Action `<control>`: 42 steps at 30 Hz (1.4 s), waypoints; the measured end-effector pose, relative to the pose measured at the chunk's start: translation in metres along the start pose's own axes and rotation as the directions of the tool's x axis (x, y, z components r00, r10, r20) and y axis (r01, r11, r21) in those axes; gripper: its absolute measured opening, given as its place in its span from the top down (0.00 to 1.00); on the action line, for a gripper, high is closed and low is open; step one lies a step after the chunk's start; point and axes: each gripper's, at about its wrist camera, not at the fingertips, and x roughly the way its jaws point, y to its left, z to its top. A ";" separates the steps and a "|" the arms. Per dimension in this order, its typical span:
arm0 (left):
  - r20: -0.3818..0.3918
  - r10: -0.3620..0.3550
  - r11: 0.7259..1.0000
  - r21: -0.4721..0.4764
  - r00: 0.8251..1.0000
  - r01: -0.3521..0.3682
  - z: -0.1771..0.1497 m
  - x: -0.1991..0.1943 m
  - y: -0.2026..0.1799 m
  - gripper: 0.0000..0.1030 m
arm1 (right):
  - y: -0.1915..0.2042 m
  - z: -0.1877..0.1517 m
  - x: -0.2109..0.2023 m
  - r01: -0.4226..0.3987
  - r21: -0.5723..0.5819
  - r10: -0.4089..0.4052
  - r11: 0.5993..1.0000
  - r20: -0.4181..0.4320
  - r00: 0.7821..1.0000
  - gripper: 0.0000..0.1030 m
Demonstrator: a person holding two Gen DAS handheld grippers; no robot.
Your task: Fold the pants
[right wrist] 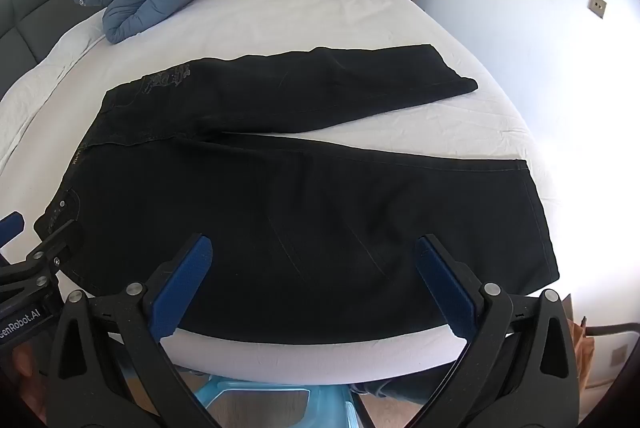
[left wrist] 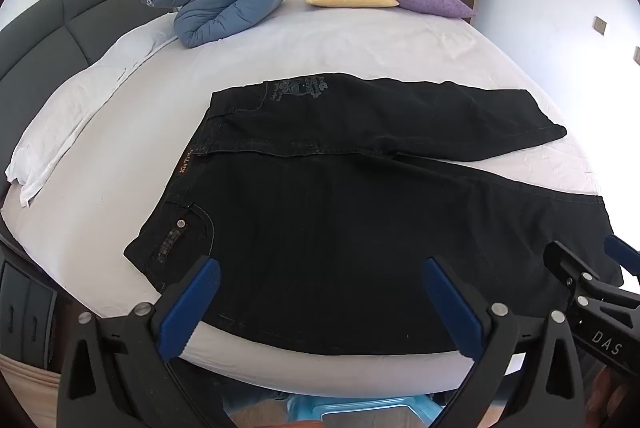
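The bed (left wrist: 360, 40) carries the black jeans (left wrist: 340, 228) spread flat, waistband to the left, both legs splayed apart to the right. You have made no fold yet; the whole task remains. The near leg's edge lies just ahead of your left gripper (left wrist: 320, 292) and right gripper (right wrist: 316, 268). Both stand wide apart, holding nothing.

- The left gripper (left wrist: 320, 304) was matte black plastic with two blue-padded fingers (left wrist: 188, 304) and round silver screws at the pivots.
- The right gripper (right wrist: 316, 280) matched it: black frame, blue pads, silver screws.
- White lettering read "DAS" on one body and "GenRobot.AI" on the other.
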 end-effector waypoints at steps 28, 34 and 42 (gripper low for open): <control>-0.007 0.000 1.000 -0.011 1.000 0.000 -0.006 0.003 0.016 0.00 | 0.010 0.001 0.000 0.000 -0.005 0.000 1.000 -0.002 1.000 0.00; -0.012 0.002 1.000 -0.011 1.000 -0.002 -0.008 0.004 0.016 0.00 | 0.013 -0.004 0.000 -0.006 -0.011 0.006 1.000 -0.005 1.000 0.00; -0.015 0.005 1.000 -0.012 1.000 -0.005 -0.010 0.005 0.017 0.00 | 0.014 -0.005 0.000 -0.010 -0.014 0.010 1.000 -0.006 1.000 0.00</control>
